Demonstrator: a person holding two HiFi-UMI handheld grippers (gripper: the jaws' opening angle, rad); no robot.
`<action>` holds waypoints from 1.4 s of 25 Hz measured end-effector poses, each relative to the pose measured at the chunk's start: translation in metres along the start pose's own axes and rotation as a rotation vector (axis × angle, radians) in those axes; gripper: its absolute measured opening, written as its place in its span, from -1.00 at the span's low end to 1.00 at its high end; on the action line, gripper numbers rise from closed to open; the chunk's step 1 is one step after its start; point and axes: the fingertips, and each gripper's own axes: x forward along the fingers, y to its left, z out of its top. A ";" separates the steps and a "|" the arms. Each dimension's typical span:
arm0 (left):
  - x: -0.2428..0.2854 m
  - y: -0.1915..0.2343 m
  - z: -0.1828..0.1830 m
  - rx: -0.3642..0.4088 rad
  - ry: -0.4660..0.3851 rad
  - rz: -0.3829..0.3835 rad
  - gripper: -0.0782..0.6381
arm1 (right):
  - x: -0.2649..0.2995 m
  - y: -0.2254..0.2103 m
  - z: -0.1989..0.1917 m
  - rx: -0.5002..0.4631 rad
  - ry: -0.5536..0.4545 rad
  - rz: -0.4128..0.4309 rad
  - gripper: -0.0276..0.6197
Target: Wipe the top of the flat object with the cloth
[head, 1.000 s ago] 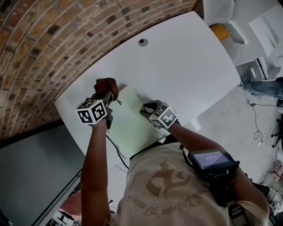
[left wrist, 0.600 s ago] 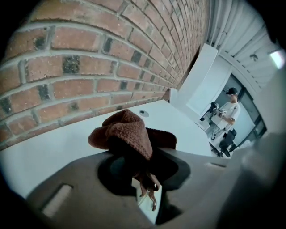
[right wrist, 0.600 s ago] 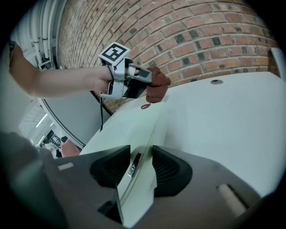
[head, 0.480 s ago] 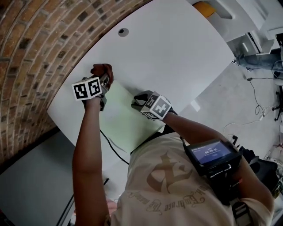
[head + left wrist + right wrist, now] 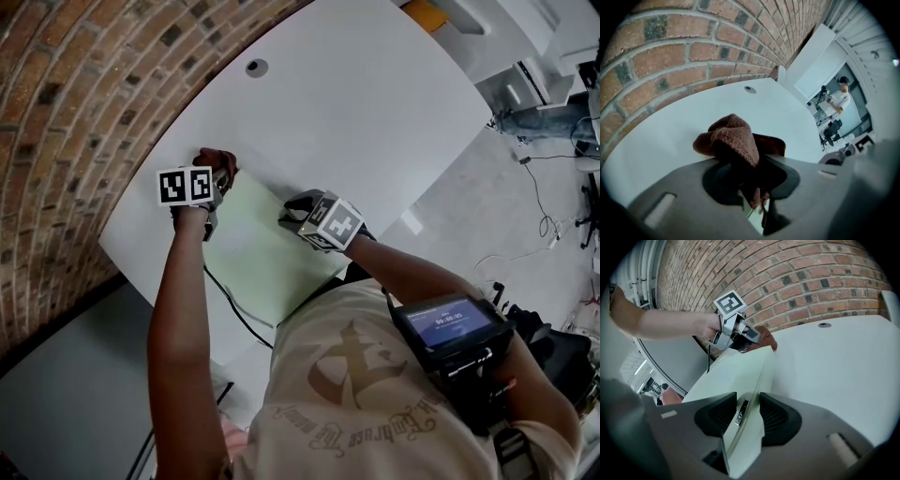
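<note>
The pale green board (image 5: 251, 246) lies flat on the white table (image 5: 375, 112). Its near edge runs between the jaws of the right claw (image 5: 747, 414), which seem to pinch it. The left claw (image 5: 751, 185) is clamped on the brown cloth (image 5: 735, 138), which bunches just ahead of its tips at the board's far corner.

Table (image 5: 375, 112): stood with the brick wall (image 5: 75, 103) along its left side.
Flat object (image 5: 253, 253): lay on the table near its front edge.
Cloth (image 5: 217, 161): at the flat object's far corner, clamped in the left gripper (image 5: 216, 183).
Right gripper (image 5: 292, 214): jaws closed on the flat object's right edge.
Hole (image 5: 255, 67): in the table, well behind.
</note>
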 end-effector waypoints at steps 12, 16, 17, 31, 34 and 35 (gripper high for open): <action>-0.050 0.053 -0.072 -0.015 0.119 0.086 -0.54 | 0.000 -0.002 -0.003 0.009 0.014 -0.030 -0.40; -0.071 0.072 -0.098 -0.056 0.118 0.125 -0.54 | 0.000 -0.002 -0.003 0.008 0.018 -0.037 -0.40; -0.076 0.077 -0.104 -0.067 0.113 0.135 -0.54 | 0.000 -0.002 -0.003 0.008 0.018 -0.040 -0.40; -0.149 0.073 -0.112 -0.075 -0.068 0.249 -0.54 | 0.002 -0.001 -0.001 0.021 0.002 -0.033 -0.40; -0.136 0.030 -0.083 -0.018 -0.099 0.176 -0.54 | 0.003 -0.002 -0.002 0.029 -0.005 -0.028 -0.40; -0.129 0.014 -0.074 -0.001 -0.104 0.145 -0.54 | 0.004 -0.002 -0.002 0.031 -0.008 -0.026 -0.40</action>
